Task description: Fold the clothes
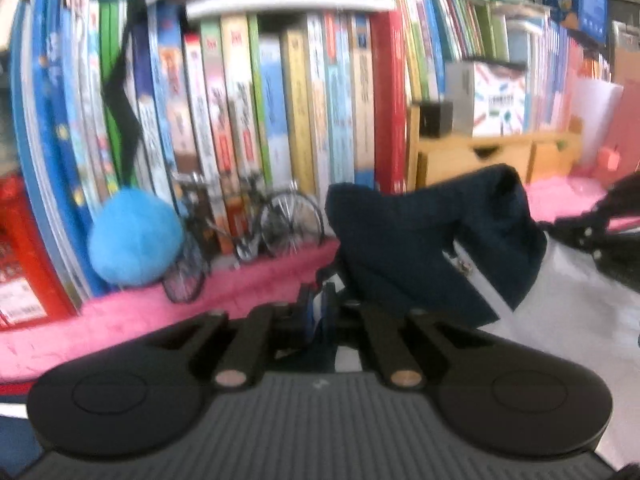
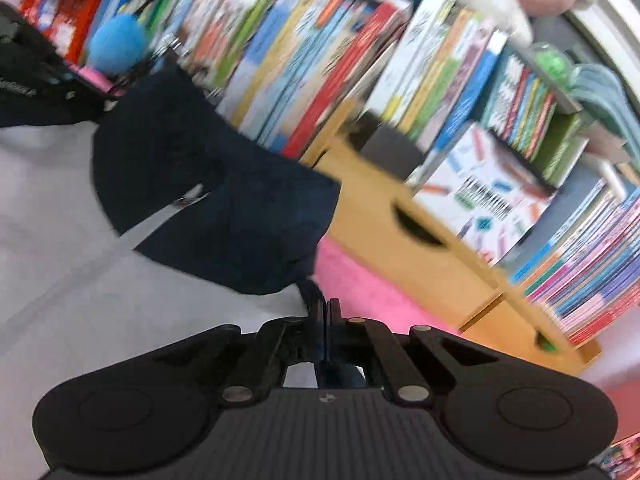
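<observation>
the left gripper (image 1: pixel 319 300) has its jaws drawn close together and pinching an edge of the garment (image 1: pixel 432 240), a navy and pale grey piece with a zip; the cloth runs between the two fingers and rises ahead and to the right of the jaws, where the navy collar part stands up in a loose hump. the right gripper (image 2: pixel 325 312) has its jaws pressed together on a dark navy corner of the same garment (image 2: pixel 208 184), which spreads out ahead and to the left of those jaws, navy over pale grey, with the small metal zip pull (image 2: pixel 188 199) showing in the navy part. in the left wrist view the right gripper shows as a dark shape at the far right edge. beyond both pairs of jaws lies a pink fuzzy surface (image 1: pixel 120 320), and past it a row of upright books (image 1: pixel 248 100). ahead and left of the left jaws sit a blue pompom (image 1: pixel 134 236) and a small model bicycle (image 1: pixel 256 228). a wooden drawer unit (image 2: pixel 420 248) stands ahead and right of the right jaws. both views are motion-blurred.
</observation>
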